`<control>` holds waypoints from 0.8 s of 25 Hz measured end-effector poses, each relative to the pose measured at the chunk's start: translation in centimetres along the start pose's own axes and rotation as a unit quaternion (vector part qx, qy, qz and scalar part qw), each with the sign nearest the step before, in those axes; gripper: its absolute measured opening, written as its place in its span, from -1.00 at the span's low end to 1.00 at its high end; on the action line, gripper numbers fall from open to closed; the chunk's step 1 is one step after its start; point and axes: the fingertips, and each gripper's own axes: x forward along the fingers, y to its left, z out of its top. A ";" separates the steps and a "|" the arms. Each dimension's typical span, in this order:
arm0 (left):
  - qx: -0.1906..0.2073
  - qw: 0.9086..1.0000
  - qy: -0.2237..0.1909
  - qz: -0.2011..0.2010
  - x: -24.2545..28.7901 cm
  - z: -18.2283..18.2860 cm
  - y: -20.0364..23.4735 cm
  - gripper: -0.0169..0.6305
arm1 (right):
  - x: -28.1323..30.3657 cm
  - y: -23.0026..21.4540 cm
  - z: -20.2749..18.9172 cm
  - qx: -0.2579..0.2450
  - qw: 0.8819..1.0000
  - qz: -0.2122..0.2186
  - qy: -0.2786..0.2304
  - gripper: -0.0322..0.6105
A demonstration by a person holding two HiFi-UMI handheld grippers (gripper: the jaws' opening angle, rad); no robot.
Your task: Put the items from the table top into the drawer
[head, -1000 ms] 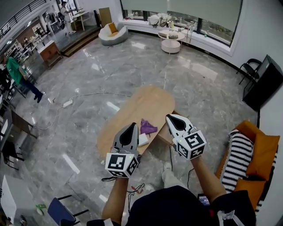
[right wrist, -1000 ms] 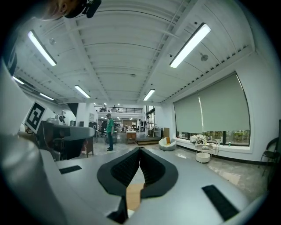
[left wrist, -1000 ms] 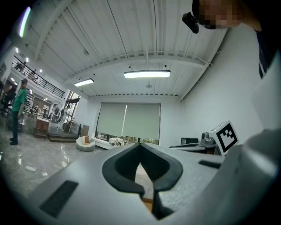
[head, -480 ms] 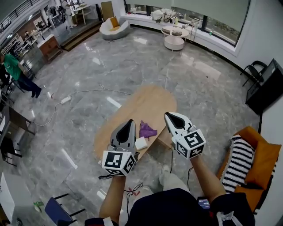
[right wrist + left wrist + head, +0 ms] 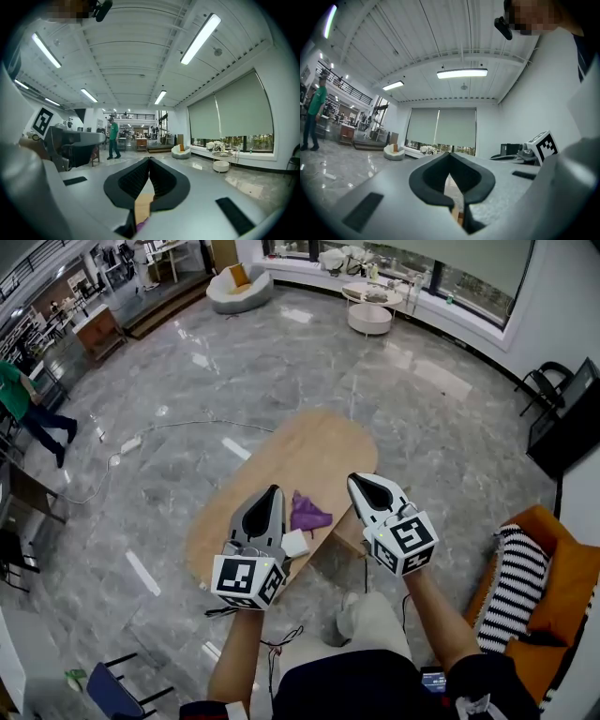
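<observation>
Left gripper (image 5: 272,491), right gripper (image 5: 354,480) lowered nearer table (image 5: 309,446), both closed, empty

On oval wooden desk (image 5: 309,448), near its near edge: crumpled purple cloth (image 5: 307,512); small white box (image 5: 296,543) just beside cloth, closer to edge.

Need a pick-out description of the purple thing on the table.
Find the oval wooden table on the grey marble floor. On its near end lies a crumpled purple cloth, beside a small white block. It is the only purple item there.
</observation>
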 end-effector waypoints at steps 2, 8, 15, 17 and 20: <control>-0.003 1.000 0.000 0.003 0.5 -1.2 0.4 -0.94 | 0.3 -0.3 -1.2 0.001 1.000 -0.001 0.002 -0.84; -0.009 1.000 0.002 0.010 1.4 -5.9 1.5 -0.94 | 1.1 -1.4 -5.3 -0.003 1.000 0.000 0.003 -0.84; 0.003 1.000 0.005 0.003 2.2 -11.5 3.0 -0.94 | 3.2 -2.5 -10.4 -0.014 1.000 -0.002 0.002 -0.84; 0.003 1.000 0.002 0.005 2.1 -13.2 3.6 -0.94 | 3.9 -2.3 -12.1 -0.018 1.000 0.000 0.001 -0.84; 0.001 1.000 0.000 0.009 2.0 -16.4 4.7 -0.94 | 5.0 -2.1 -15.0 -0.019 1.000 0.004 -0.003 -0.84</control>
